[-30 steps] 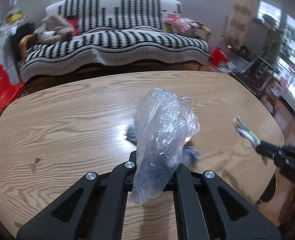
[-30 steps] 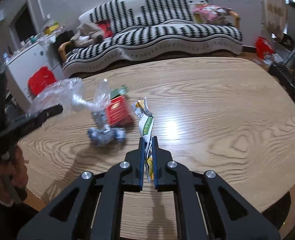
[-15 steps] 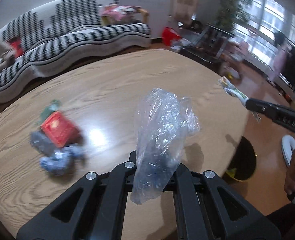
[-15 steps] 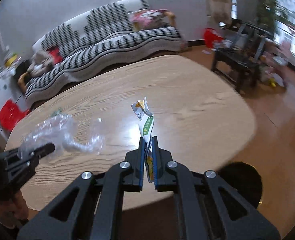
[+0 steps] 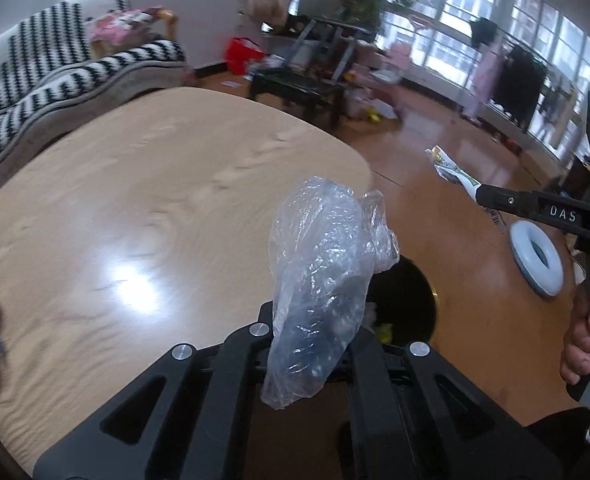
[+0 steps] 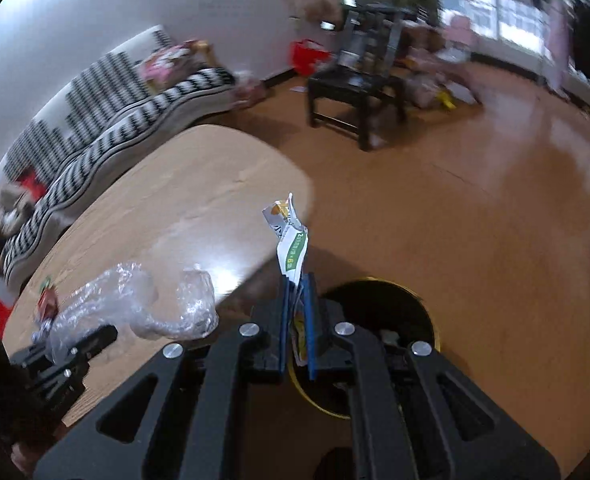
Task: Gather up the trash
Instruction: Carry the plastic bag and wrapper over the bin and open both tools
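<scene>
My left gripper (image 5: 313, 320) is shut on a crumpled clear plastic bag (image 5: 323, 264), held past the right edge of the wooden table (image 5: 135, 208). The bag also shows in the right wrist view (image 6: 135, 304). My right gripper (image 6: 298, 300) is shut on a white and green torn wrapper (image 6: 289, 240), held above a dark round trash bin (image 6: 379, 328) on the floor. The bin also shows in the left wrist view (image 5: 407, 300), just behind the bag. The wrapper shows there too (image 5: 451, 172), at the right gripper's tip.
A red packet and other trash (image 6: 47, 300) lie on the table's far left. A white ring-shaped object (image 5: 535, 256) lies on the floor by the bin. A striped sofa (image 6: 107, 96) and a dark low table (image 6: 359, 92) stand beyond.
Both grippers have swung right, from over the table toward the floor beside it. The bin has come into view beneath them. Each still holds its trash.
</scene>
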### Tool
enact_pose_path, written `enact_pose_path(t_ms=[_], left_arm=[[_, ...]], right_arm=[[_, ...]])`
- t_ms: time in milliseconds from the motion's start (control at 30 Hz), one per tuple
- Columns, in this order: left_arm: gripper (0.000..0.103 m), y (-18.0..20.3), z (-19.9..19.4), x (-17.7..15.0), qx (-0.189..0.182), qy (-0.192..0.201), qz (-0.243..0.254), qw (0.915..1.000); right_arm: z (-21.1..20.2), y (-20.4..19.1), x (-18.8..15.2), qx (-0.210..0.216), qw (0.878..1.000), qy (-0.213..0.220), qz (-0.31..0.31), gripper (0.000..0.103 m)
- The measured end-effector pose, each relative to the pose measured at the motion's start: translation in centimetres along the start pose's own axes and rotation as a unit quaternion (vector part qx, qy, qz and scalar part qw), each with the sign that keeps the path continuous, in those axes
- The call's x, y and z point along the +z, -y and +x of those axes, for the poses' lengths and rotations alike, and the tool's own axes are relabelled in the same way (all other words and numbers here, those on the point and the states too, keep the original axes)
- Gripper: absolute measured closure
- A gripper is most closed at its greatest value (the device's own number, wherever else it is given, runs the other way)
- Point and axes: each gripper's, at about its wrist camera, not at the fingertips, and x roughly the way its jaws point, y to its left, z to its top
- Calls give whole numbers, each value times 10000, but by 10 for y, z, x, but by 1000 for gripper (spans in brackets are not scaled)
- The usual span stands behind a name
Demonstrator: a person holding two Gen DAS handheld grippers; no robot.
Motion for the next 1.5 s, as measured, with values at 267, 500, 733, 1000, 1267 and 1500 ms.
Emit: enact_pose_path(t_ms=[267, 500, 733, 1000, 1267, 1500], left_arm=[[101, 52, 54, 3, -458, -456, 212, 9977], [101, 72, 92, -1, -579, -806, 349, 9945], [101, 75, 108, 5, -629, -927, 306, 9932], [101, 81, 119, 8, -742, -1026, 316, 9914], [101, 84, 126, 8, -853, -1095, 320, 9898], [28, 81, 133, 10, -821, -1086, 220, 9904]], right_arm=[[6, 60, -9, -258, 9970, -277, 678, 95], [13, 75, -11, -252, 9955, -414, 815, 95], [18, 71, -10, -237, 9954, -483, 788, 95], [24, 70, -10, -233, 9951, -533, 799, 95], [25, 69, -11, -230, 9945, -574, 844, 95], [27, 78, -12, -216, 9923, -658, 1023, 73]])
